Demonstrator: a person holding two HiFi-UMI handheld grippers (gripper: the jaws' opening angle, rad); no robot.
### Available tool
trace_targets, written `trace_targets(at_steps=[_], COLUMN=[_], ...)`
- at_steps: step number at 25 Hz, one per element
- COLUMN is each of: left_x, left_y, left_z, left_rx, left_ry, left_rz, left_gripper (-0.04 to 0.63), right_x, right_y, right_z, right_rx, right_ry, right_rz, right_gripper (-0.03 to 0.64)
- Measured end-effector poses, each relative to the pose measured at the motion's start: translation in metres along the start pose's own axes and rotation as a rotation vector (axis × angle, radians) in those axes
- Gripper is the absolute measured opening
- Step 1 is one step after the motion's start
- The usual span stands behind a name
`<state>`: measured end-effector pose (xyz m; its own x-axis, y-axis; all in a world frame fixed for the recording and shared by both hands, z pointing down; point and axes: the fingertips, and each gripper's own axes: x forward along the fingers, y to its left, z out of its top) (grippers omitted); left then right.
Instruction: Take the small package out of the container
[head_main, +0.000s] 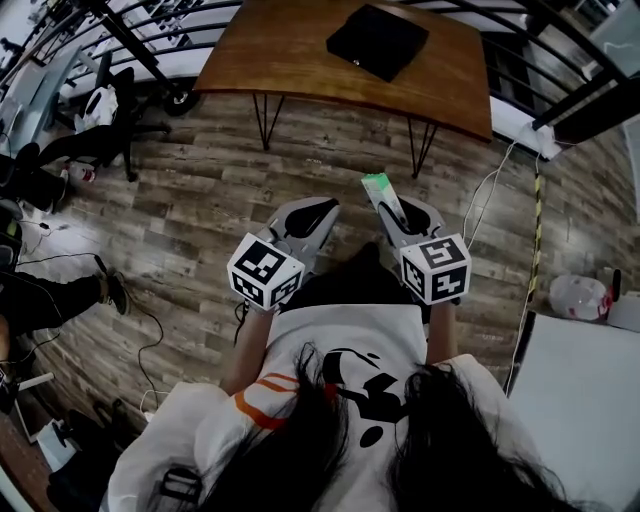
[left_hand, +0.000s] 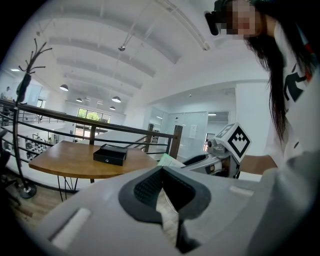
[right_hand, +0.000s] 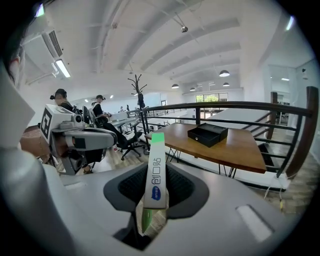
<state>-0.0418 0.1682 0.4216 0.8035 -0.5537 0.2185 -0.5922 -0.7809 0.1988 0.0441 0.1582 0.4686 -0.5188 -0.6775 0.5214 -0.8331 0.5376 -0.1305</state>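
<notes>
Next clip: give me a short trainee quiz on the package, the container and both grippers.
1. True or false: the small package is clamped in the right gripper.
2. The black container sits: A) on the floor; B) on the wooden table; C) on a chair.
3. Fill in: the left gripper has its jaws together and holds ____.
Key: 1 true; 2 B; 3 nothing.

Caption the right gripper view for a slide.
Right gripper, jaws shut on a small white-and-green package, with the black container on the wooden table beyond.
</notes>
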Motion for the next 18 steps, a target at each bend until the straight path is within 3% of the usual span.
trace_targets(at_steps=[18], left_x=[-0.012], left_y=[-0.015], left_z=[-0.006], left_rx=[0.005], left_ry=[-0.021], left_rz=[-0.022], left_gripper=[0.000], right_x=[-0.014], right_y=[0.013], right_z=[-0.011], right_rx=[-0.028], right_ry=[0.007], right_rz=[-0.017], right_gripper=[0.118])
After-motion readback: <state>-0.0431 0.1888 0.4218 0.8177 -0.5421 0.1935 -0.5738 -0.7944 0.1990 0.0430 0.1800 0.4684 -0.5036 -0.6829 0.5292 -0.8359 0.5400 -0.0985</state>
